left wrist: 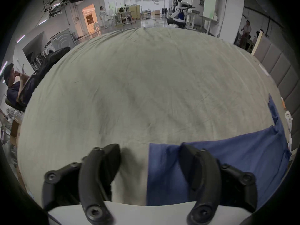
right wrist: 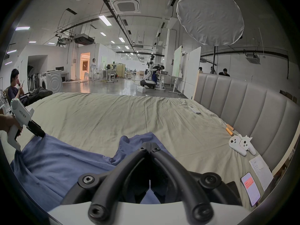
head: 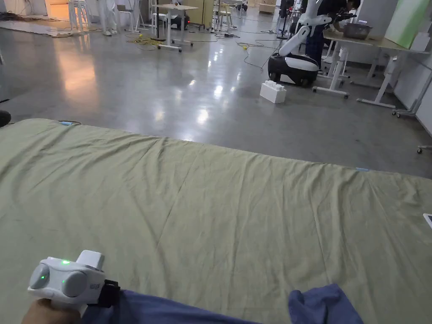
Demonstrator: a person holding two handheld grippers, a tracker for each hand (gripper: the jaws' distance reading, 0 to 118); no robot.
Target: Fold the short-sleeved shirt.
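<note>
Left tongs (left wrist: 150,155) straddle shirt (left wrist: 235,155) edge, spread wide.

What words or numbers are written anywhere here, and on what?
White left gripper: dark print on its side, too small to read surely.
Phone with lit red screen: blurred.
White paper sheet: print too small.
No other text.
</note>
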